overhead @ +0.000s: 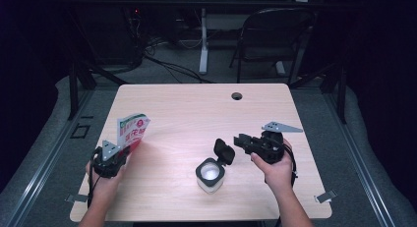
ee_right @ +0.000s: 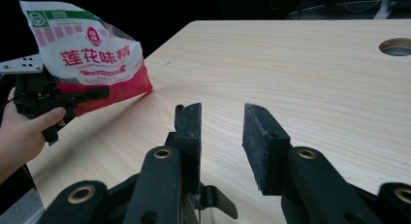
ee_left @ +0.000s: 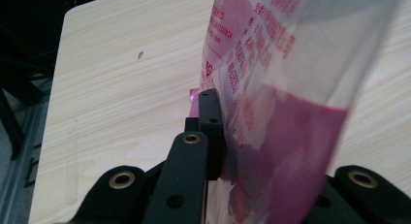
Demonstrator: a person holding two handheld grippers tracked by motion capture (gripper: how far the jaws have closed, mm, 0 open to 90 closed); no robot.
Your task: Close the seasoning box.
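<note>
Upright at the bench's [overhead: 187,109] left edge, a glossy plastic packet [overhead: 133,129], pink below and clear above, is pinched by the left gripper's [overhead: 117,156] fingers. Nearby stands a small white jar [overhead: 210,175], black hinged lid open. The right gripper's [overhead: 239,140] fingers are spread, holding nothing.

Light wooden table [overhead: 187,114], open-lidded white jar [overhead: 210,174] standing near its front edge
</note>
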